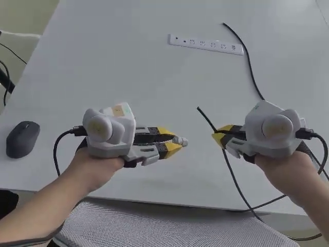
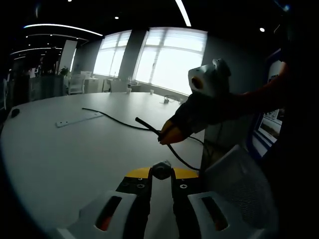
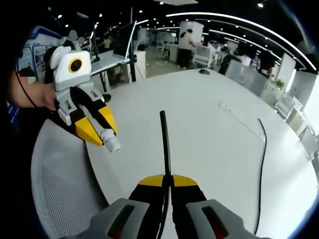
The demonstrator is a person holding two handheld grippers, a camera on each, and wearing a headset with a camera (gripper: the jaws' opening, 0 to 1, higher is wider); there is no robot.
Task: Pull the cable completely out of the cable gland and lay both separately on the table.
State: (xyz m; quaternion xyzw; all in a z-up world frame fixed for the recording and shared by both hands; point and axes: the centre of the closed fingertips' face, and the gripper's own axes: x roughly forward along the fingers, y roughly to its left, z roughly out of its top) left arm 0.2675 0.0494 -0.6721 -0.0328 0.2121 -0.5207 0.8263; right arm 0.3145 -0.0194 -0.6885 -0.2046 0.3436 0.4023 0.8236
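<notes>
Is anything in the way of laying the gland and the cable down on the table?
Nothing visible lies on the table beneath the cable gland or the cable; the power strip and mouse sit well aside.

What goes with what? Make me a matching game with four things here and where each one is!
Things:
1. cable gland
2. cable
3. power strip
4. mouse

Places:
A. lying far across the table
B. pinched in the right gripper
C. near the table's left edge
D. pinched at the tip of the left gripper

Pairs: 1-D, 2-B, 3-A, 4-C
</notes>
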